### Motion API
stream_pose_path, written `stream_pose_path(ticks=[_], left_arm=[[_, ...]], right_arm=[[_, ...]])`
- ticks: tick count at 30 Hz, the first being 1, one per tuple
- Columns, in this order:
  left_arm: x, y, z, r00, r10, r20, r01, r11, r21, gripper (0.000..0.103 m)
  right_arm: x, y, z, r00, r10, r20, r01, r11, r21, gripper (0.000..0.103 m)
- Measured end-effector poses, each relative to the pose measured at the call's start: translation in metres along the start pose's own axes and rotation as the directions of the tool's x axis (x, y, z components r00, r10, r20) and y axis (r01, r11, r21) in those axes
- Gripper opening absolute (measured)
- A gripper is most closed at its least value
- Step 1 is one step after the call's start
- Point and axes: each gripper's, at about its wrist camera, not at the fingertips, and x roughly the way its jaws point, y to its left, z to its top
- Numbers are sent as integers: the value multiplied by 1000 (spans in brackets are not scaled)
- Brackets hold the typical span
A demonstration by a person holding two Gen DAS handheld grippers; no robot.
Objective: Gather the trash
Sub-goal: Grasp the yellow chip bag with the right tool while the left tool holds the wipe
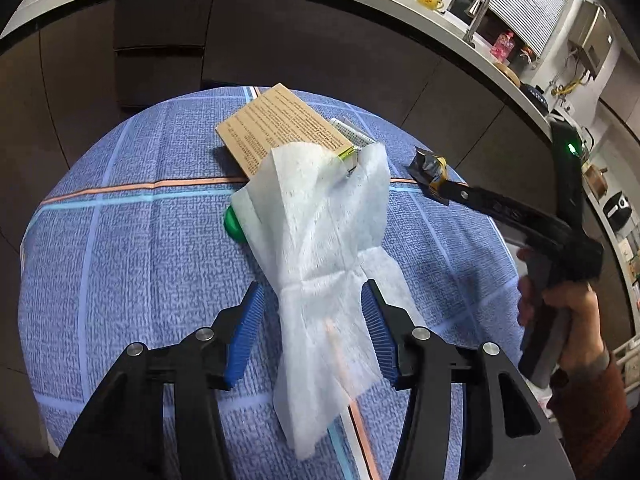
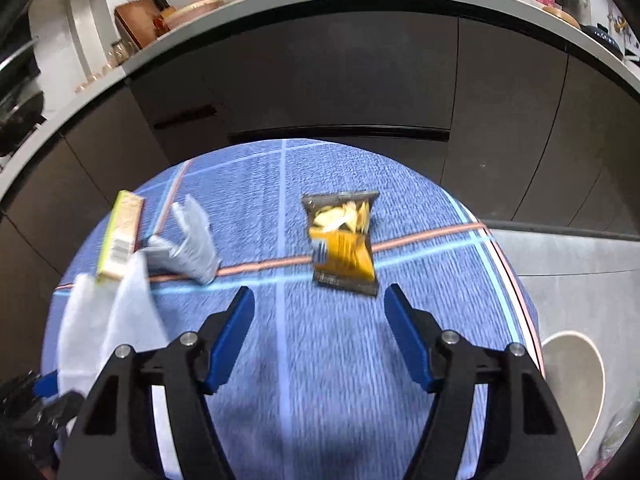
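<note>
Between the blue pads of the left gripper (image 1: pixel 312 330) lies a thin white tissue sheet (image 1: pixel 324 240), draped over the blue checked tablecloth (image 1: pixel 132 240) — the jaws stand apart, neither pad pressing on it. Judged by its folds, it is featherlight and limp, so pinching the bunched waist near the pads should hold best. The right gripper (image 2: pixel 318 330) is also open and empty, aimed at the yellow-and-black foil snack packet (image 2: pixel 344 240) lying just ahead of it — probably light, crinkly and slippery, best nipped across a sealed edge.
</note>
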Motion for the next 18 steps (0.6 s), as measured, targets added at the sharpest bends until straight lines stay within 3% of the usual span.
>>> stream_pose_path(ticks=[5, 8, 11, 13, 16, 18], left_arm=[[10, 6, 6, 999, 45, 4, -45, 999, -12, 67], [16, 14, 11, 1000, 29, -5, -29, 998, -47, 67], [22, 17, 17, 999, 28, -15, -29, 998, -54, 64], [25, 16, 21, 1000, 18, -22, -20, 998, -58, 57], [27, 12, 22, 999, 2, -37, -4, 999, -41, 33], [30, 8, 24, 999, -5, -50, 4, 1000, -30, 8]], right_arm=[[18, 2, 15, 999, -33, -7, 33, 999, -7, 68], [29, 2, 20, 999, -51, -16, 51, 999, -7, 66], [39, 0, 23, 998, -63, -28, 63, 998, -2, 53], [43, -2, 23, 997, -61, -38, 61, 998, 6, 34], [36, -3, 20, 999, -38, -28, 39, 999, 17, 29], [26, -1, 16, 999, -39, -7, 39, 999, -4, 27]])
